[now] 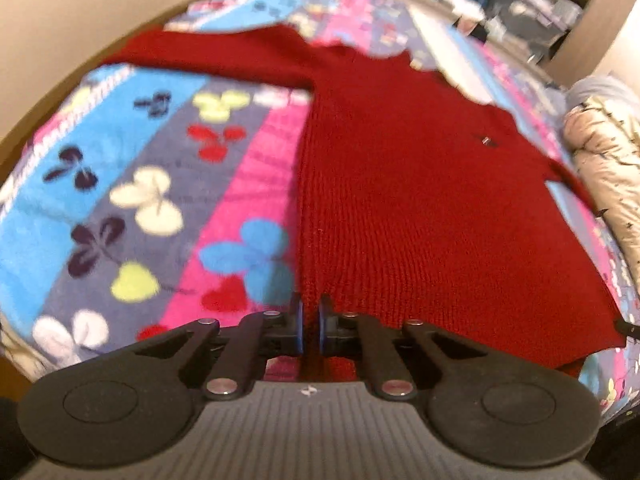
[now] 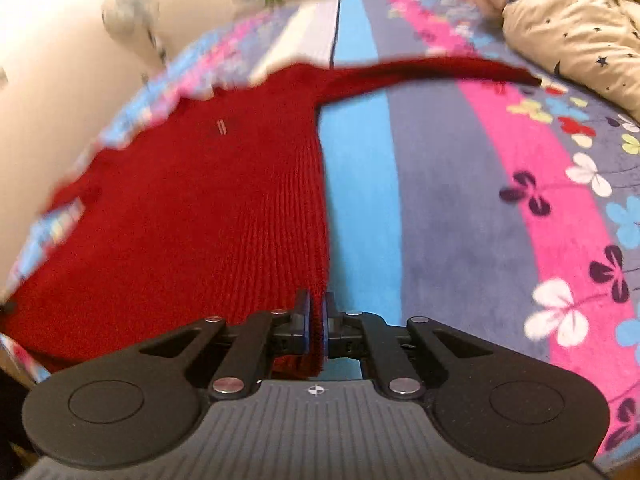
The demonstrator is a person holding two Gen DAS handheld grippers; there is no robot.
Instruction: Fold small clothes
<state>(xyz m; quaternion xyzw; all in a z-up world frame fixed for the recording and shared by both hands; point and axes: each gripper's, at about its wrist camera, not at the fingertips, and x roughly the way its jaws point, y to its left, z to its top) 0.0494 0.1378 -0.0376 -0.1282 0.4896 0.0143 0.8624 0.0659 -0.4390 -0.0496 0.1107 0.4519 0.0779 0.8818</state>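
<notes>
jaws: both pairs pinching the red sweater's hem corners | spot: spread flat on the butterfly blanket | step: looks like first fold starting | next: probably lift hem evenly toward collar

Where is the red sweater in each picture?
Left wrist: the sweater fills the middle and right, its near hem corner pinched by the left gripper.
Right wrist: it fills the left and middle, its corner pinched by the right gripper.
Shared landmark: the butterfly blanket underneath.
</notes>
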